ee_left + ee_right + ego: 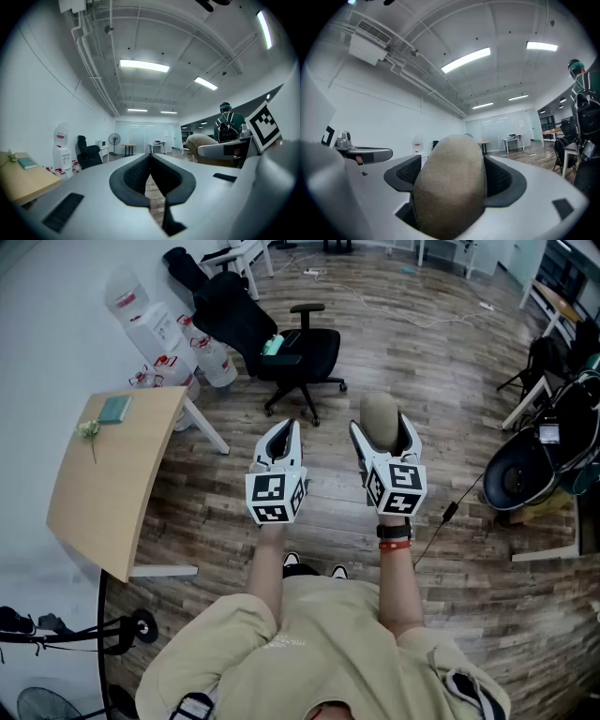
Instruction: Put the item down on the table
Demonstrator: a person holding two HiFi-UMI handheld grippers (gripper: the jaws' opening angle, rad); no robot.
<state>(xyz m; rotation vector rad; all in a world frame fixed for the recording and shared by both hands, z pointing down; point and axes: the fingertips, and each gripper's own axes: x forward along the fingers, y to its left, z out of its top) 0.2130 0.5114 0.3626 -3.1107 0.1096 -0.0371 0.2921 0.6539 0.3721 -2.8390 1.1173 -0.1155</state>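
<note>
Table (98, 486) of pale wood is seen at frame left, well apart from both tools. Left tool (284, 430), mid-frame, is held with jaws together, nothing between them. Right tool (380, 427) is clamped on a tan potato-shaped item (379, 409) above the wooden floor (422, 352).

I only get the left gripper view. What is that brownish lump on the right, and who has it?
Observer: A beige, egg-shaped item. The right gripper is clamped on it, a jaw on either side.
Operator: Is it over the table yet?
Observer: No. In the head view it hangs above the wooden floor; the table stands off to the person's left.
Operator: Is anything on the floor in front?
Observer: A black office chair, just ahead of the right gripper.
</note>
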